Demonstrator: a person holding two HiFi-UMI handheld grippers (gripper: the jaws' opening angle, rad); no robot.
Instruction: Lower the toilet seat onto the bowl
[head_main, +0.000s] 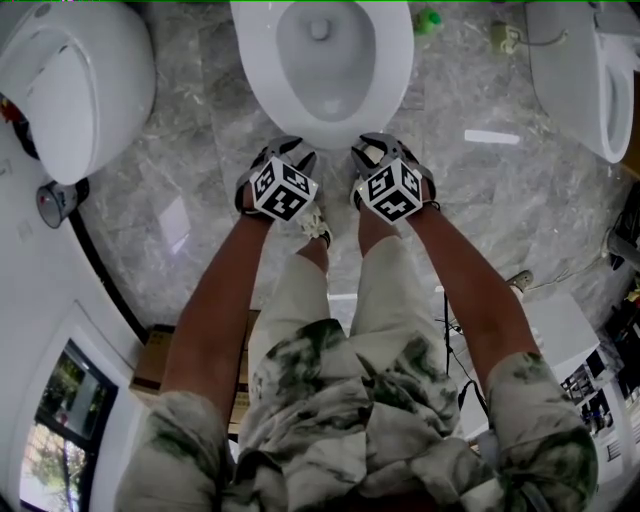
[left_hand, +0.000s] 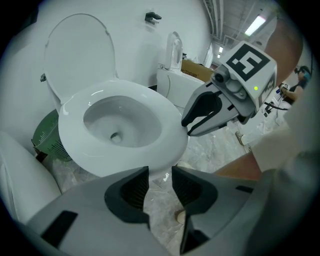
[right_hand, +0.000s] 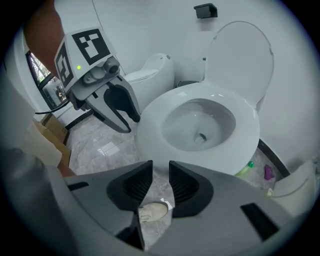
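The white toilet bowl (head_main: 322, 60) is at the top middle of the head view. A wide white seat ring (left_hand: 150, 100) lies flat on the bowl, and the solid lid (left_hand: 80, 50) stands upright behind it against the wall. My left gripper (head_main: 288, 150) hovers just short of the bowl's front edge, on the left. Its jaws (left_hand: 160, 172) stand a narrow gap apart with nothing between them. My right gripper (head_main: 383, 148) hovers beside it on the right, its jaws (right_hand: 160, 167) also slightly apart and empty. Neither gripper touches the toilet.
Another white toilet (head_main: 75, 85) stands at the left and a third (head_main: 590, 70) at the right. A green bottle (head_main: 428, 18) lies by the bowl's base, and a green basket (left_hand: 47, 135) stands beside the bowl. A cardboard box (head_main: 150, 360) sits behind me, and my shoe (head_main: 318, 225) rests on the marble floor.
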